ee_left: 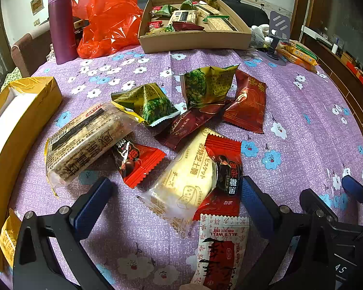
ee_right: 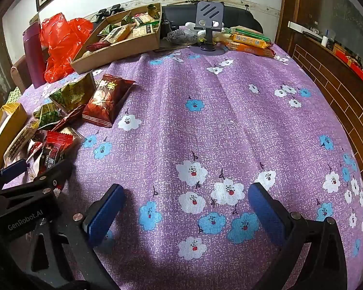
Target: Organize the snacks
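Several loose snack packets lie in a pile on the purple flowered tablecloth. My left gripper is open, its blue fingers either side of a pale cheese biscuit packet with a red packet lying on it. A long cracker bar, green packets and a dark red packet lie beyond. A cardboard tray with several snacks stands at the back. My right gripper is open and empty over bare cloth, right of the pile and the left gripper.
A yellow box stands at the left edge. A purple flask and a red plastic bag stand back left. A phone stand and orange snack packs sit at the back right. A wooden cabinet borders the right.
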